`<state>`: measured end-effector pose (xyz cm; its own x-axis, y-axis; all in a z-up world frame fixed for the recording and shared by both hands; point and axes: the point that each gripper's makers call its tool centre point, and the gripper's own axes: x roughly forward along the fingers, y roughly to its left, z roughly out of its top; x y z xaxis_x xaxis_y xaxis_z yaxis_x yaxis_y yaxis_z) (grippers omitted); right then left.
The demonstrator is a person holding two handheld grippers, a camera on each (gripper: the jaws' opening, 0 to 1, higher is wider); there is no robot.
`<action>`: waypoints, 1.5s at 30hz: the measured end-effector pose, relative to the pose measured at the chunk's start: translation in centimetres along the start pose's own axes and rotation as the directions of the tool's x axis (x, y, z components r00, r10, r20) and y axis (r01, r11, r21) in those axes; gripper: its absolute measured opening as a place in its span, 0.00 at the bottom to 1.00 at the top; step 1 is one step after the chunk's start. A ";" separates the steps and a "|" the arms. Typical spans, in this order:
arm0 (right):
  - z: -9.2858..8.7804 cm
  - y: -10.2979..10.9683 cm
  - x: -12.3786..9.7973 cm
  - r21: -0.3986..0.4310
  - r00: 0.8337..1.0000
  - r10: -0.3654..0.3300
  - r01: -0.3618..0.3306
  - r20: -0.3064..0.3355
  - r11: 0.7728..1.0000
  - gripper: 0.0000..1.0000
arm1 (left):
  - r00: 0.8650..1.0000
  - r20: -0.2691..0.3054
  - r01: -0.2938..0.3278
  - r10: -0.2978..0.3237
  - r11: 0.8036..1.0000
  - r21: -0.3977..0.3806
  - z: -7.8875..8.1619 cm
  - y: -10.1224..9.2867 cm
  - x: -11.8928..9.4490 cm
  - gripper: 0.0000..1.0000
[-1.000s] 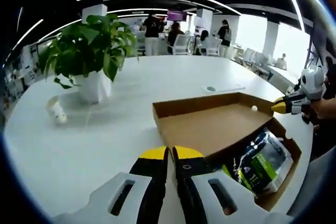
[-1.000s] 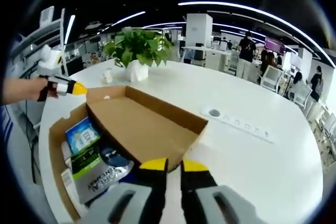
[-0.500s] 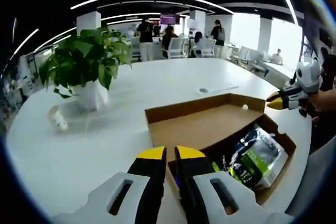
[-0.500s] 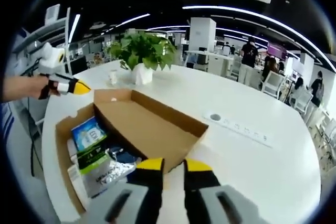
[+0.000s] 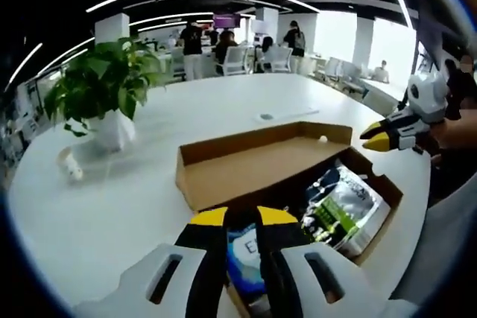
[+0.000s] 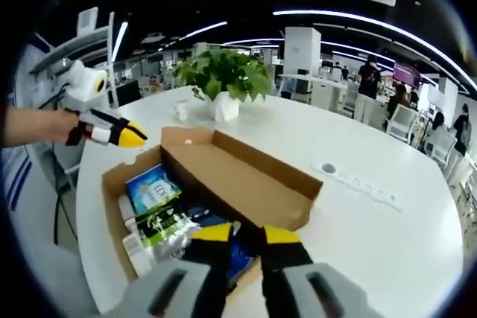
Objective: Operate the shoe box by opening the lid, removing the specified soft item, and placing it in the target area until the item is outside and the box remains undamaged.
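Left tongs (image 5: 241, 217): slightly parted, holding nothing.
Right tongs (image 6: 246, 234): slightly parted, holding nothing.
Shoe box (image 5: 223, 173): one, lid open.
Packets (image 5: 344, 204): several inside.

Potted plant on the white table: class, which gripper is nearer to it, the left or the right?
Left. The left gripper hovers at the box corner on the potted plant side; the right gripper hovers at the corner farthest from it.

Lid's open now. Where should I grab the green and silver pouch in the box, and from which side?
Come down from above, through the open top of the shoe box. The green and silver pouch lies flat on top of the other packs, so probably pinch its crinkled upper edge nearest the right tool, away from the raised lid.
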<state>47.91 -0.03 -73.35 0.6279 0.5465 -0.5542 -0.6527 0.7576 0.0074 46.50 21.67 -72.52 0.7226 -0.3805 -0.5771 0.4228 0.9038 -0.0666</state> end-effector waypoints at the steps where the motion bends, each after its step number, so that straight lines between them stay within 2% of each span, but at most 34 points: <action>1: 0.0 0.2 0.1 -0.003 1.000 0.003 -0.003 -0.002 1.000 0.12 | 1.000 -0.010 0.010 -0.010 1.000 -0.001 -0.3 -0.4 0.1 0.14; 6: -0.4 0.9 0.4 0.003 1.000 0.023 -0.023 -0.017 1.000 0.15 | 0.997 -0.062 0.049 -0.049 0.999 -0.001 -1.5 -1.8 0.5 0.18; 16: -2.1 2.1 1.4 0.031 0.993 0.075 -0.073 -0.086 0.997 0.18 | 0.991 -0.096 0.094 -0.096 0.995 -0.021 -3.1 -3.7 1.4 0.18; 24: -3.1 2.7 2.7 0.052 0.986 0.107 -0.101 -0.129 0.994 0.22 | 0.990 -0.076 0.113 -0.116 0.993 -0.040 -3.8 -3.5 1.9 0.20; 28: -2.9 3.0 3.6 0.049 0.983 0.120 -0.114 -0.141 0.992 0.23 | 0.992 -0.041 0.116 -0.117 0.993 -0.033 -3.3 -3.4 1.7 0.20; 32: -3.3 3.5 4.7 0.024 0.971 0.134 -0.132 -0.198 0.991 0.24 | 0.994 -0.019 0.109 -0.110 0.994 -0.026 -3.1 -3.2 1.0 0.21; 35: -3.6 3.6 5.2 0.047 0.964 0.144 -0.137 -0.224 0.989 0.27 | 0.995 0.004 0.102 -0.102 0.994 -0.034 -2.8 -2.8 0.4 0.22; 43: -3.6 3.7 6.0 0.085 0.961 0.148 -0.132 -0.232 0.988 0.29 | 0.997 0.063 0.059 -0.055 0.996 -0.066 -2.7 -1.2 -2.1 0.22; 45: -3.5 4.2 6.2 0.122 0.960 0.174 -0.150 -0.220 0.981 0.27 | 0.997 0.067 0.051 -0.046 0.996 -0.069 -2.9 -0.8 -2.5 0.22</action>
<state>47.60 5.28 -79.66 0.3956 0.5781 -0.7137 -0.6831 0.7046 0.1921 42.76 22.43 -73.34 0.7375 -0.4341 -0.5174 0.4199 0.8947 -0.1521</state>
